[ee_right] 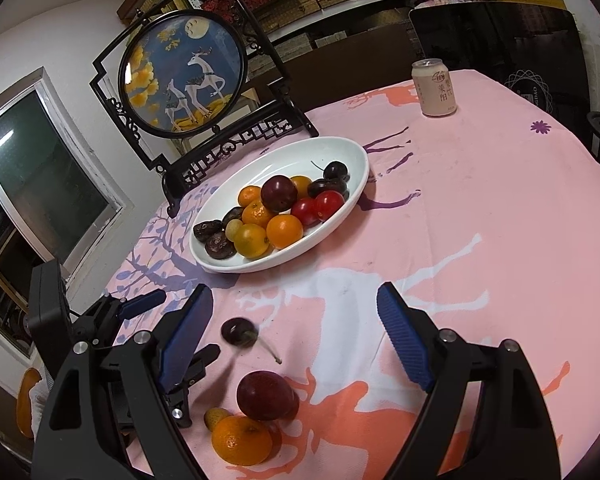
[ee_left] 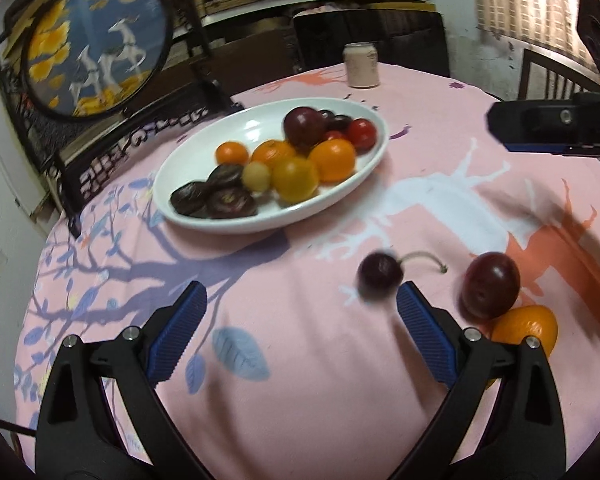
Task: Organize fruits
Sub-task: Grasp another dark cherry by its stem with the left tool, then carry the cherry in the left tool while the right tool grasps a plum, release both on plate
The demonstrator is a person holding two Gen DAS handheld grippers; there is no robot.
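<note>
**Left wrist view: cherry just off the fingertip, waiting to be picked up**

Left wrist view: the left gripper (ee_left: 302, 304) stands wide open and holds nothing; the cherry (ee_left: 380, 276) lies on the tabletop (ee_left: 324, 380) just beyond its right-hand finger (ee_left: 424, 340), beside the tip and not between the two; the fruit is blurred, so whether it touches the pad I cannot tell. Its stem (ee_left: 422, 258) arches away to the right, toward the plum (ee_left: 490, 285), which sits near, with an orange (ee_left: 526, 327) touching or nearly touching the plum behind that finger. The plate (ee_left: 204, 172) of sorted fruit lies well apart, up and to the left. To do this step well, I judge the gripper should shift right until the cherry sits midway between the fingers, then close on the round body across the stem line, leaving the stem free; a light squeeze, since the fruit is soft and rolls.

Right wrist view: the right gripper (ee_right: 294, 342) is also wide open and empty, hanging above the loose fruit; the cherry lies near its left-hand finger (ee_right: 186, 340), stem running down and right toward the plum; the left gripper shows at the left edge. The cherry has no real long axis but the stem's line; the plate, a long oval, runs from lower left to upper right.
</note>
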